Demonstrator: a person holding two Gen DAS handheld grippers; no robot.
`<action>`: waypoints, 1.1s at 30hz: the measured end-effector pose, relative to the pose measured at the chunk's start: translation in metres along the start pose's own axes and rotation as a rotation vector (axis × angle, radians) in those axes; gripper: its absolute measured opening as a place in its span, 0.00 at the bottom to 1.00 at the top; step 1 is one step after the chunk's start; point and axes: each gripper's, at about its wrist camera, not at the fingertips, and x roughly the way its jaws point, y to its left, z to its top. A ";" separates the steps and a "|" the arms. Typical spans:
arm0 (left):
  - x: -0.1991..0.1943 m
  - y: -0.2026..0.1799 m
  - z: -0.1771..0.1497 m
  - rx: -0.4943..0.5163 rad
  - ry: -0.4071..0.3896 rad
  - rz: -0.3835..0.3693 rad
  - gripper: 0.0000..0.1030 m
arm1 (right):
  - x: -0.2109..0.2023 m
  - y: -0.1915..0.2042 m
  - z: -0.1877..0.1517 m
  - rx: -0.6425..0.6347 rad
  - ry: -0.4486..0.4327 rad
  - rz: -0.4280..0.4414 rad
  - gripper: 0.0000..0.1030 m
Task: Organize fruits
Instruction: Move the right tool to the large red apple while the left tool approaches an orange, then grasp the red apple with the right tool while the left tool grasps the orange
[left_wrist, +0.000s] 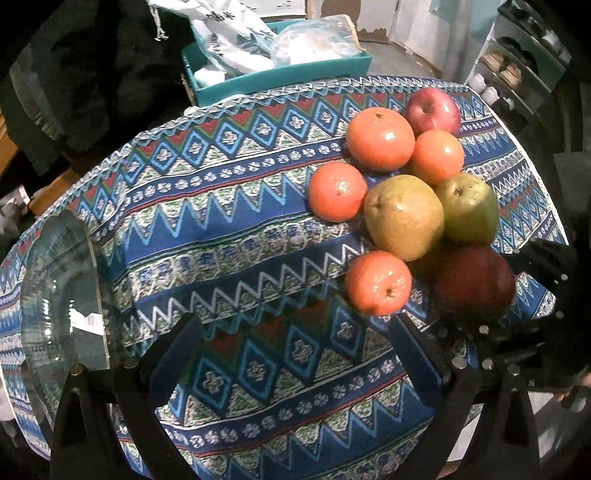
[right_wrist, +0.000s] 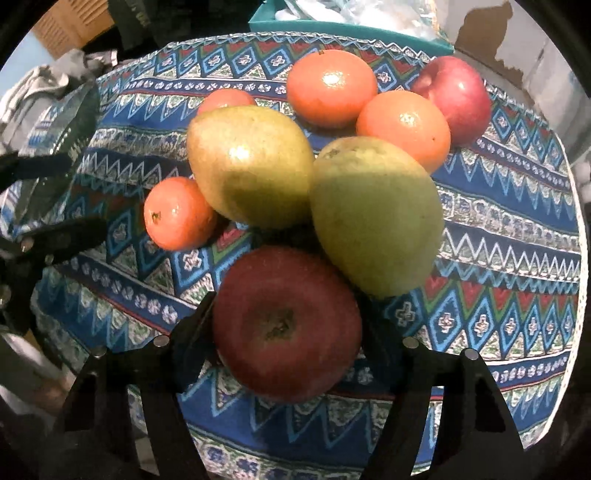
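Sitting lowest in the cluster, nearest the right gripper (right_wrist: 286, 328): a dark red round apple (right_wrist: 286, 325), stem dimple facing up, flanked on both sides by the black fingers. Appearing to press the fruit at its widest part, left finger tight against the skin, right finger partly hidden behind the curve; probably chosen first as the outermost fruit, free to come away without disturbing the pile.

Leaning just behind it: two yellow-green pears (right_wrist: 251, 166), side by side and touching, the nearer pear (right_wrist: 376, 214) almost touching the apple. Ringing those: four glossy orange citrus fruits (right_wrist: 330, 88), plus a brighter red apple (right_wrist: 456, 98) at the far edge. All resting on a blue patterned tablecloth (right_wrist: 509, 229) draped over a round table.

Hovering further left over bare cloth: the left gripper (left_wrist: 295, 343), jaws standing wide apart, nothing between them. Waiting just beside it, at the table's left edge: a clear ribbed glass bowl (left_wrist: 59, 295), likely the destination. Beyond the table: a teal plastic crate (left_wrist: 280, 77) stuffed with bags.
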 end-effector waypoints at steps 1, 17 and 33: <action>0.002 -0.001 0.002 -0.004 0.003 -0.005 0.99 | 0.000 -0.001 -0.002 0.004 -0.003 0.001 0.70; 0.034 -0.044 0.024 0.031 0.036 -0.057 0.99 | -0.044 -0.059 -0.044 0.188 -0.111 -0.054 0.70; 0.065 -0.040 0.031 -0.043 0.063 -0.095 0.87 | -0.048 -0.102 -0.044 0.274 -0.156 -0.059 0.70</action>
